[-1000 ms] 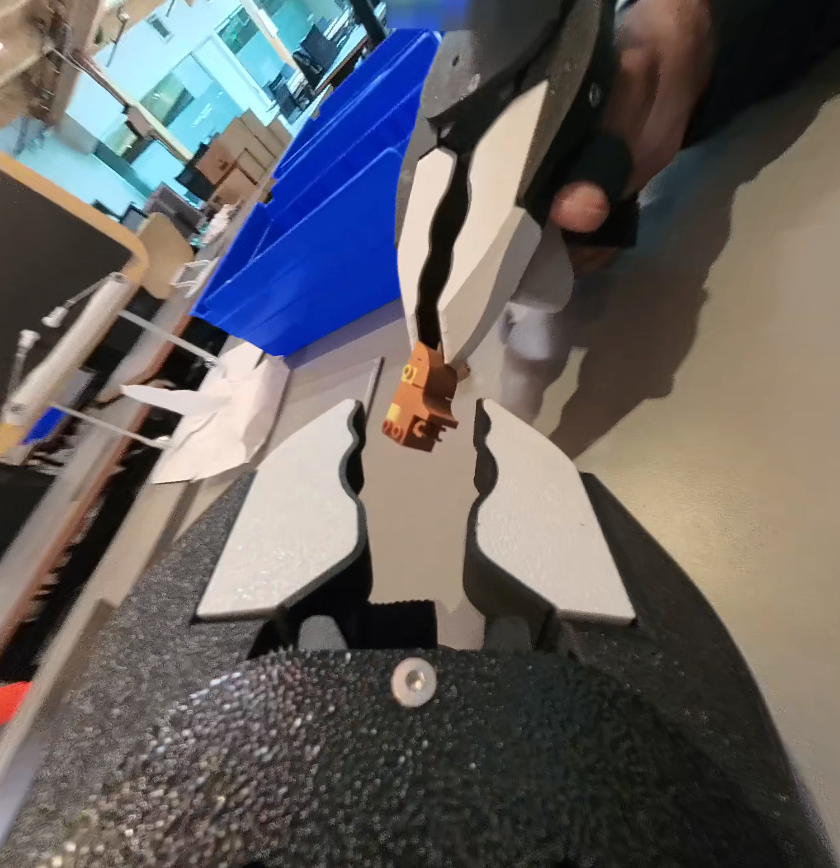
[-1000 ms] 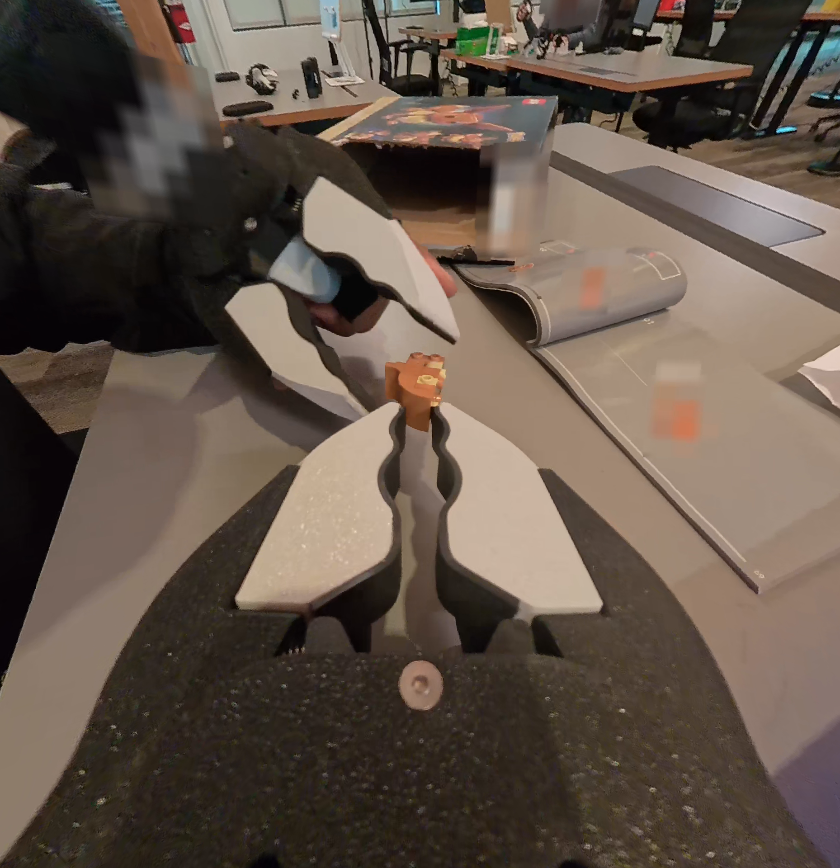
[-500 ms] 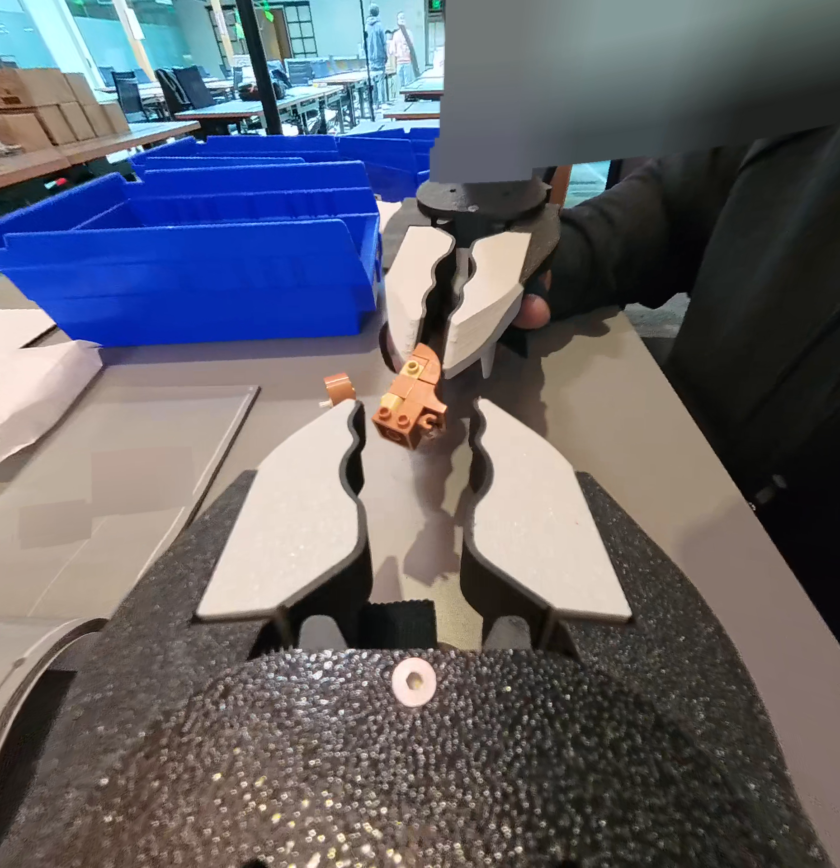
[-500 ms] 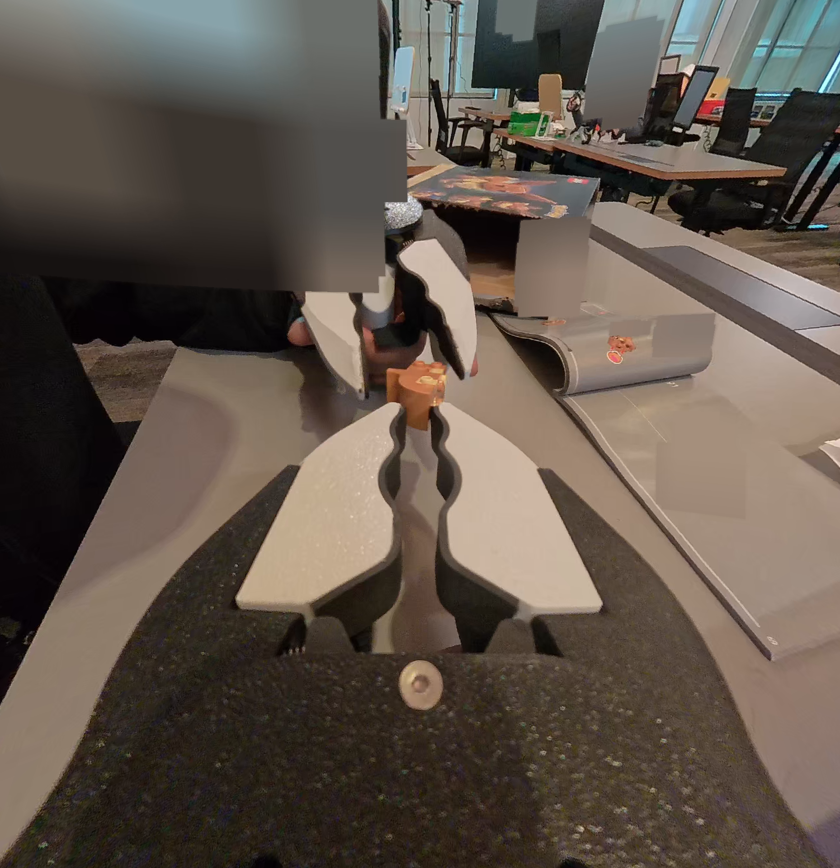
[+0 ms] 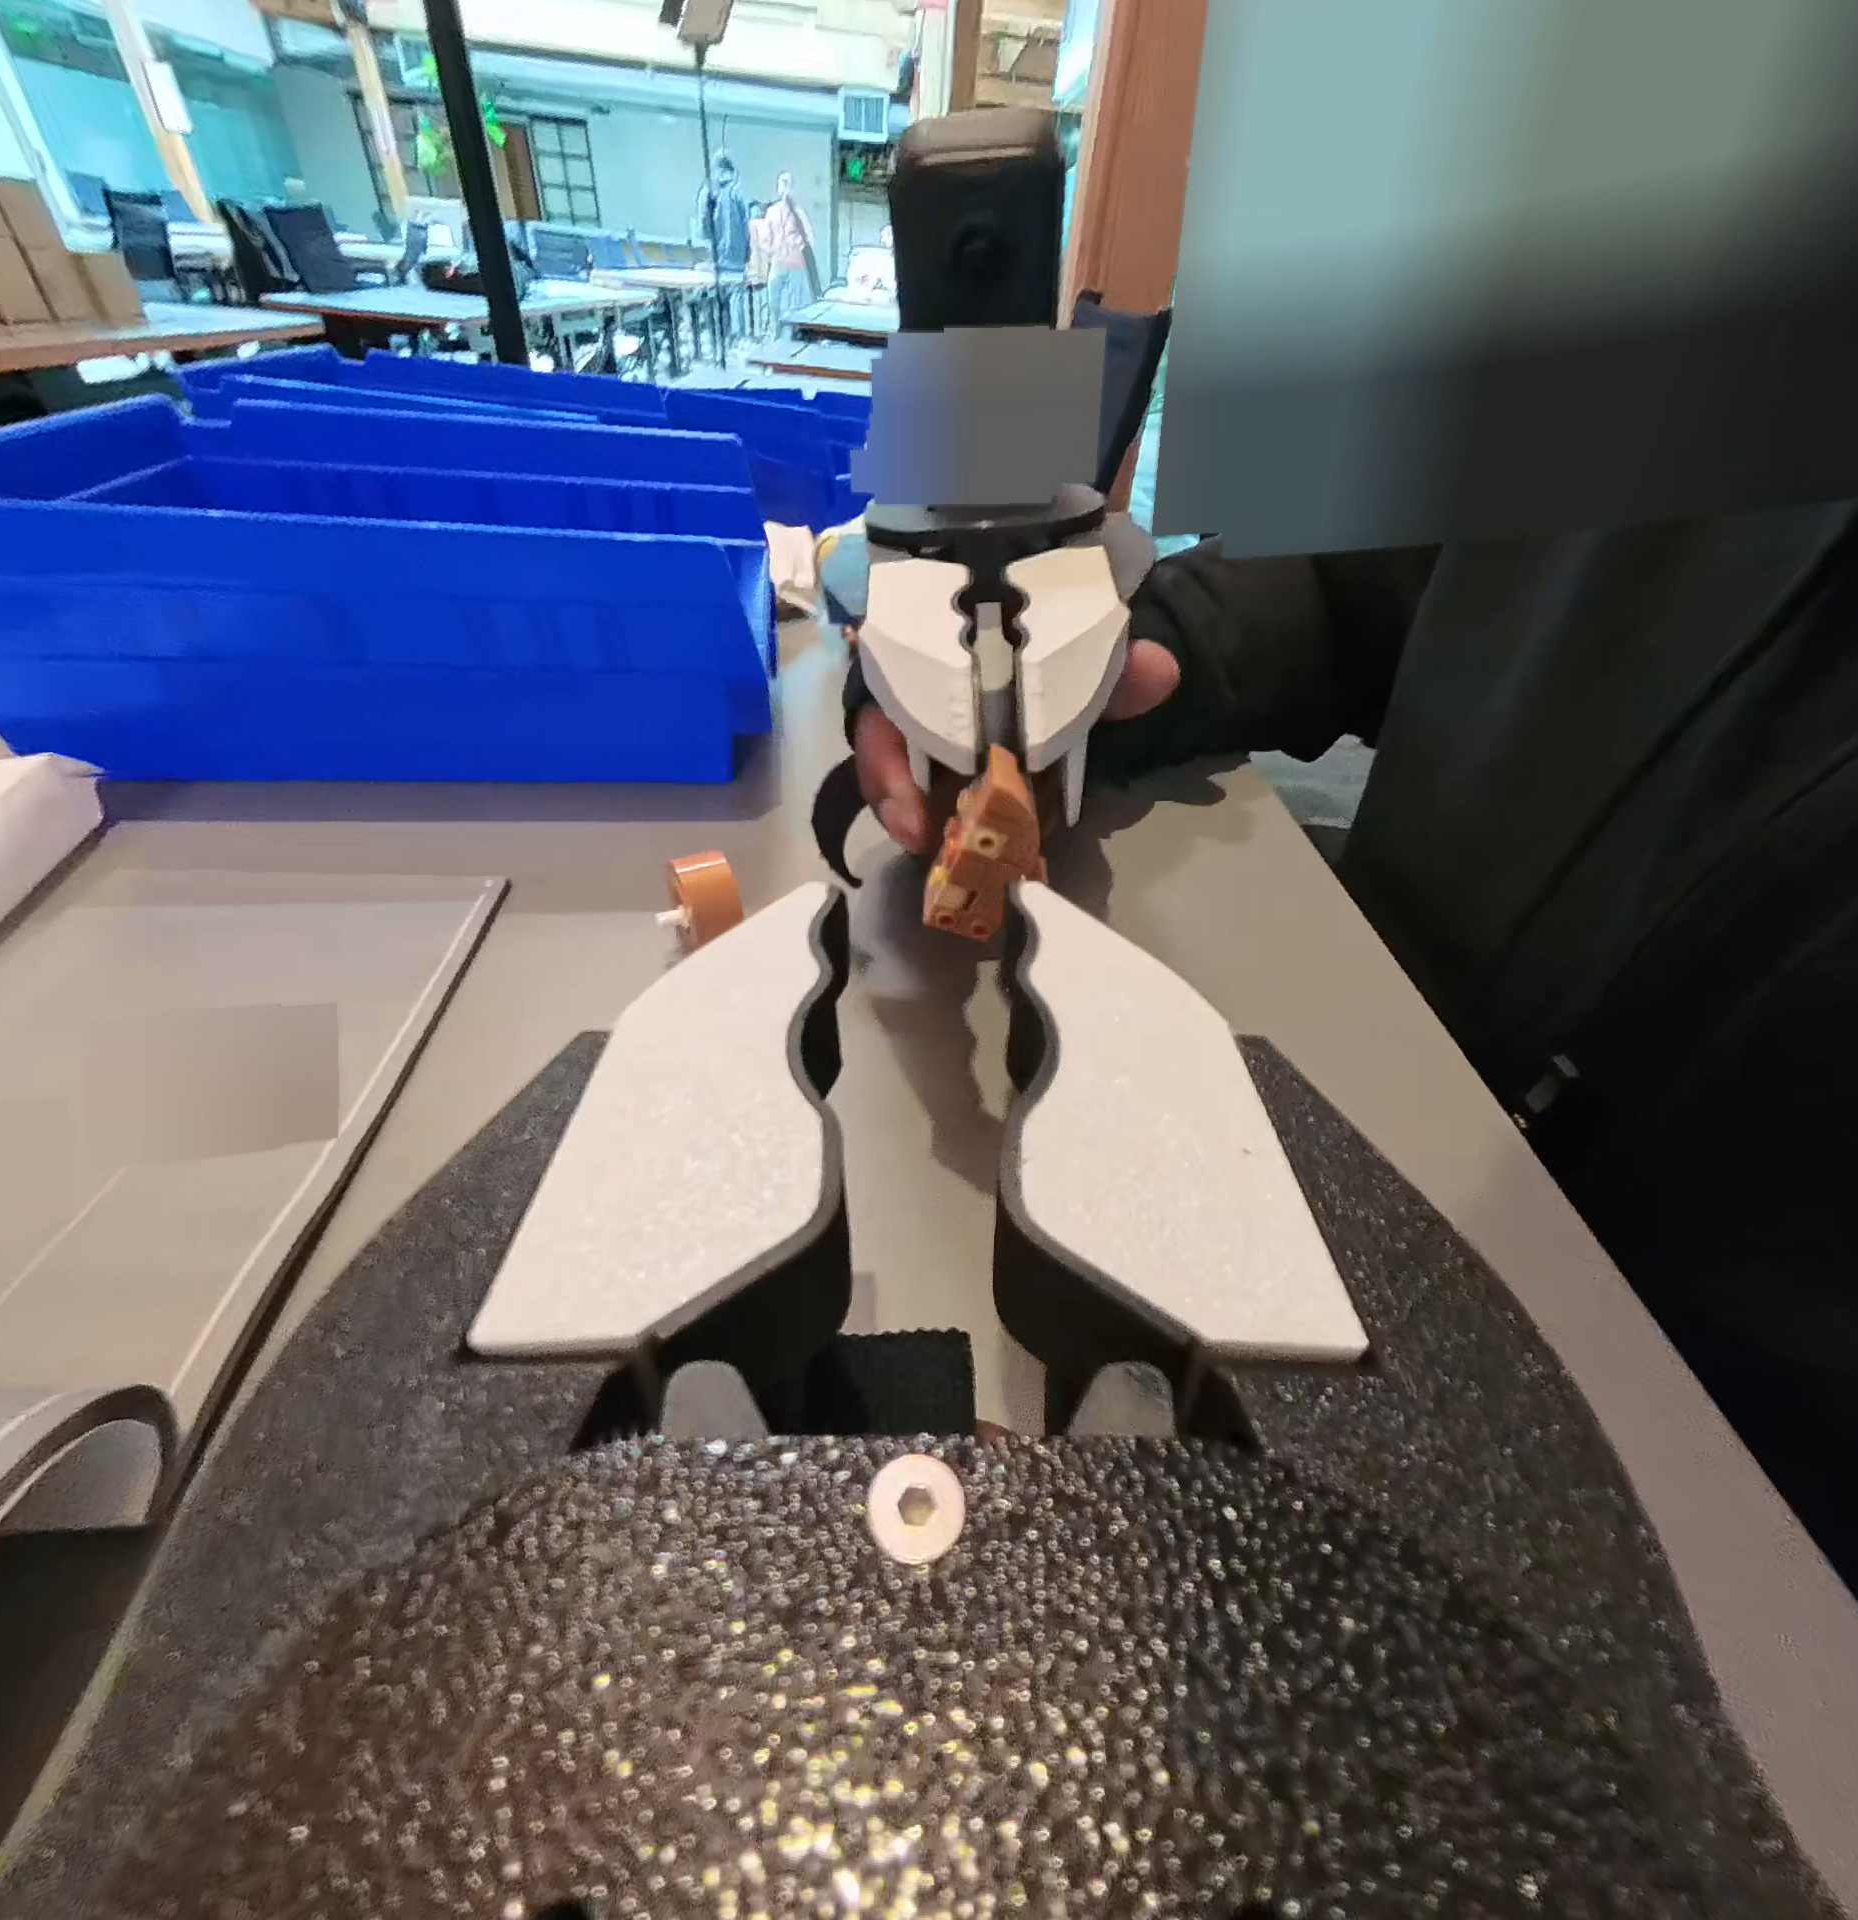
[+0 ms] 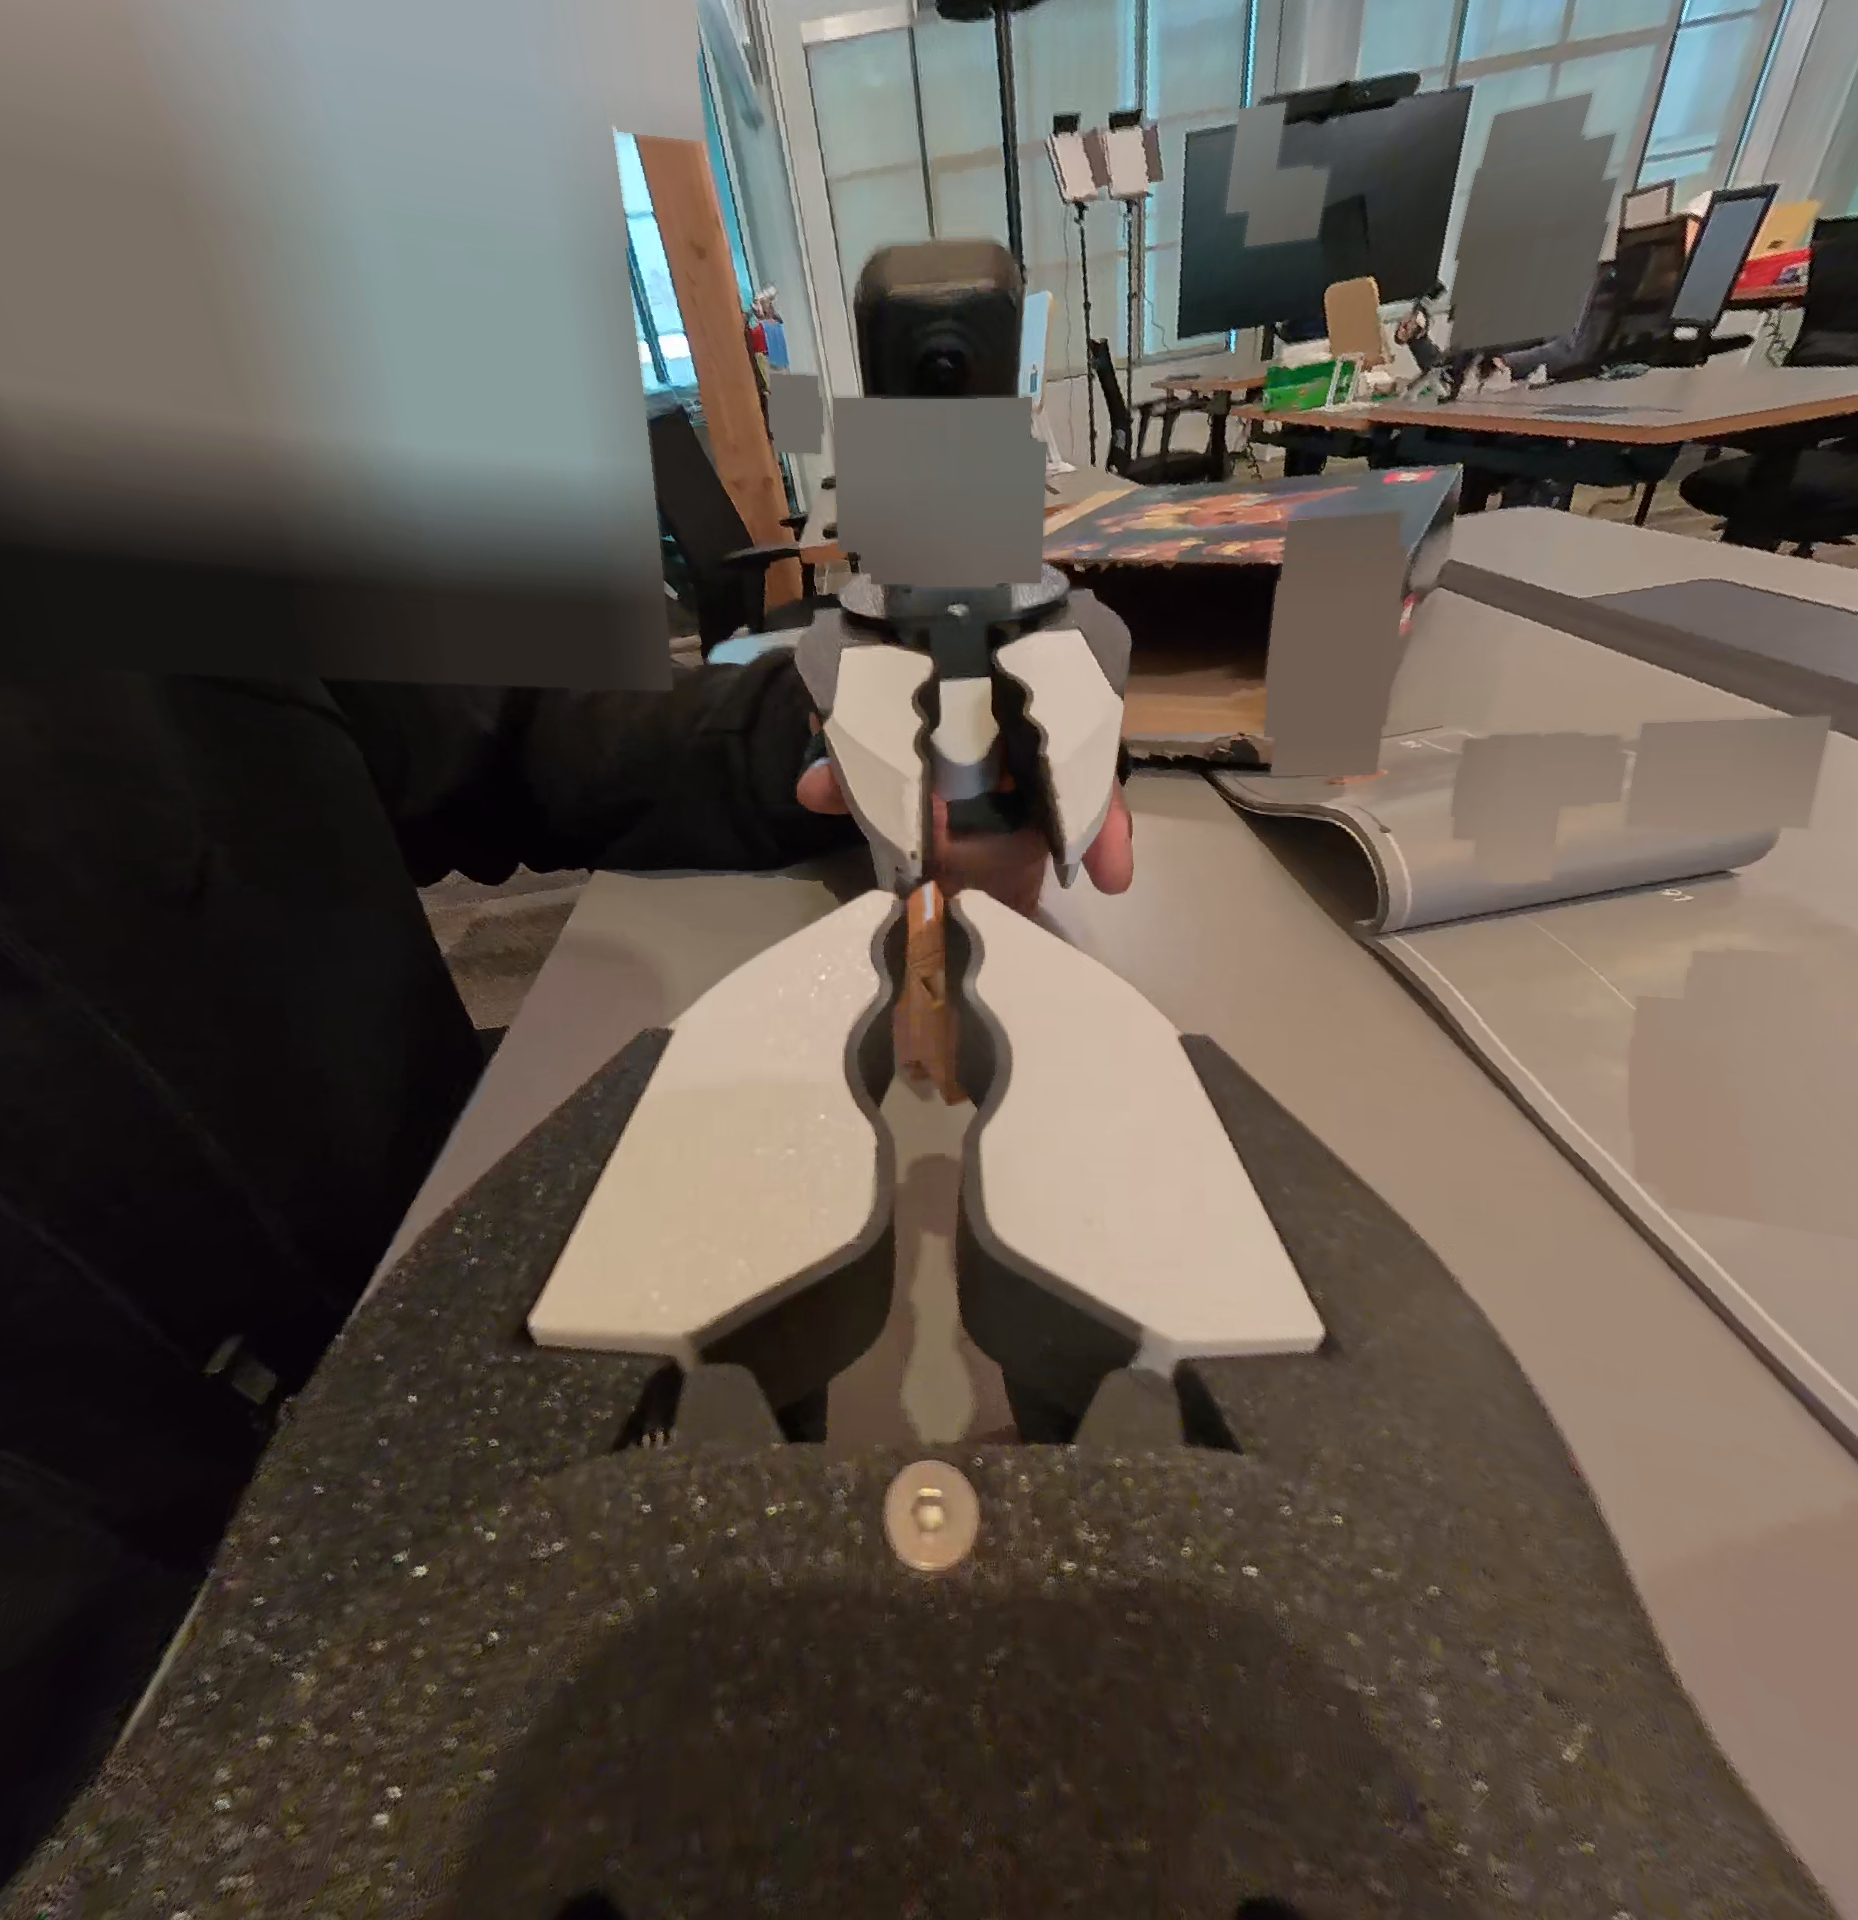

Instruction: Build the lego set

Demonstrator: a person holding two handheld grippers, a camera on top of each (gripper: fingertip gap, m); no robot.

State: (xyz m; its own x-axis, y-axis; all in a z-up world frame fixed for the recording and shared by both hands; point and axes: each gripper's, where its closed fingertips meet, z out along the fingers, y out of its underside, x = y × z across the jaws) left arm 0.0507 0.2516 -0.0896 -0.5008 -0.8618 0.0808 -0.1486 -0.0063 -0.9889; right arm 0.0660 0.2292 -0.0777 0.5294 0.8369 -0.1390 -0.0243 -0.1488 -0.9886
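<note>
My right gripper [image 6: 925, 909] is shut on a small brown brick assembly [image 6: 923, 997], held edge-on between its pads above the grey table [image 6: 1268, 1091]. The left wrist view shows the same assembly [image 5: 982, 852] hanging from the right gripper [image 5: 992, 758], tilted, with tan studs facing me. My left gripper [image 5: 925, 904] faces it head-on and is open. The assembly's lower end sits just beyond the left fingertips, close to the right-hand one [image 5: 1029, 914]. No left pad presses on it. In the right wrist view the left gripper [image 6: 985, 878] has its fingers apart.
A loose brown round piece with a white pin [image 5: 701, 894] lies on the table left of my left fingers. Blue bins [image 5: 364, 634] stand behind it. An open grey booklet [image 6: 1527, 883] and a printed cardboard box [image 6: 1247, 509] lie beyond. A person in dark clothing stands at the table edge [image 5: 1476, 1091]. Left and right tips are no more than a few centimetres apart.
Both grippers have swung round to face each other squarely. The left jaws have narrowed but stay open. The brick assembly now shows edge-on in the right grasp, closer to the left fingertips.
</note>
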